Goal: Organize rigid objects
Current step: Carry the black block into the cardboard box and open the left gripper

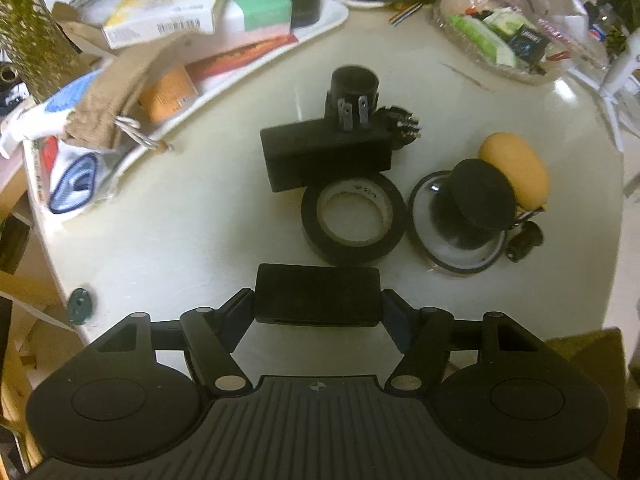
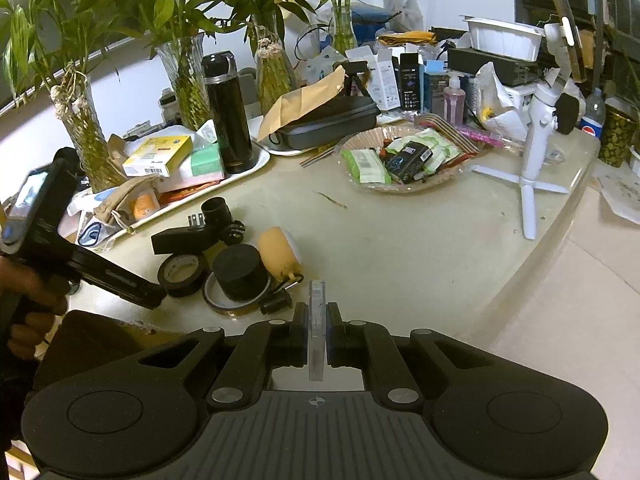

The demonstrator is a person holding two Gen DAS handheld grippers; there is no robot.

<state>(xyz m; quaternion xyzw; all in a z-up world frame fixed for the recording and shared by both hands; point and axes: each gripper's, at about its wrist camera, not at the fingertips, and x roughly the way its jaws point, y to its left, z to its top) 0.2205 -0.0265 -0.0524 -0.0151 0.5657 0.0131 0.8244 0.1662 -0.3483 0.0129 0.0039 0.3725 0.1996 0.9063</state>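
1. Box (image 1: 317, 295), small, black and rectangular, sat clamped between the fingers of the left gripper (image 1: 318, 312), held above the near table (image 1: 180, 220) edge; just beyond lay a black tape roll (image 1: 352, 220).
2. Right gripper (image 2: 317, 330) pinched a thin clear plastic piece (image 2: 316, 332) upright; ahead clustered a black cap (image 2: 240, 272), a tan pouch (image 2: 279, 254) and a plug adapter (image 2: 216, 214).
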